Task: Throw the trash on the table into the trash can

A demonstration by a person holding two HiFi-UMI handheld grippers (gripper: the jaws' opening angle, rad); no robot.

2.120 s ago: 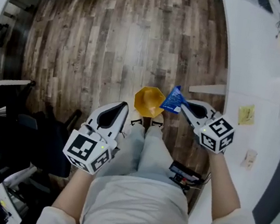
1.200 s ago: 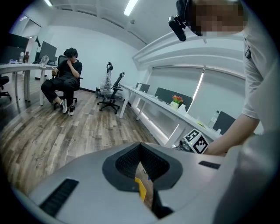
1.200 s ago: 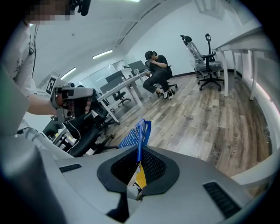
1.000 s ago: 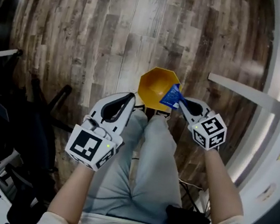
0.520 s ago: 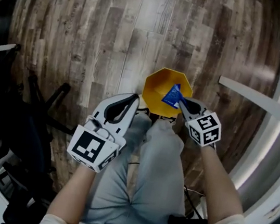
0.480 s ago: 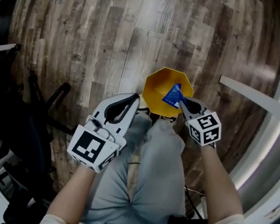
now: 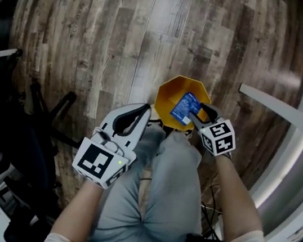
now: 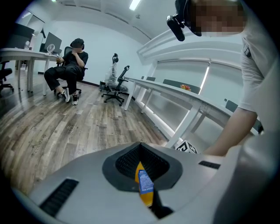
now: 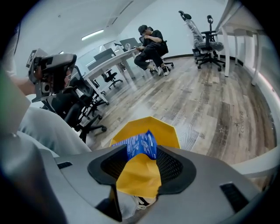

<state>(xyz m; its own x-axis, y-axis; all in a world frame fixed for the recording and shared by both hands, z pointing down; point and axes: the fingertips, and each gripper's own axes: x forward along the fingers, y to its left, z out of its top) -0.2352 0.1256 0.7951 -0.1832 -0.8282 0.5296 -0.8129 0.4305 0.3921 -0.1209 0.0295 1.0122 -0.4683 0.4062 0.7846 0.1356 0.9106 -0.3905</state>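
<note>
R gripper (image 7: 196, 113) just opening, wrapper (image 7: 185, 107) loose between jaws.

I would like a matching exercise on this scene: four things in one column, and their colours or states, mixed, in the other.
1 trash can
2 wrapper
3 left gripper
4 right gripper

A jaws apart
B blue
C yellow
D jaws together, empty

Pairs: 1-C, 2-B, 3-D, 4-A.
The right gripper's jaws have just been opening; the wrapper is between their tips, over the trash can.
</note>
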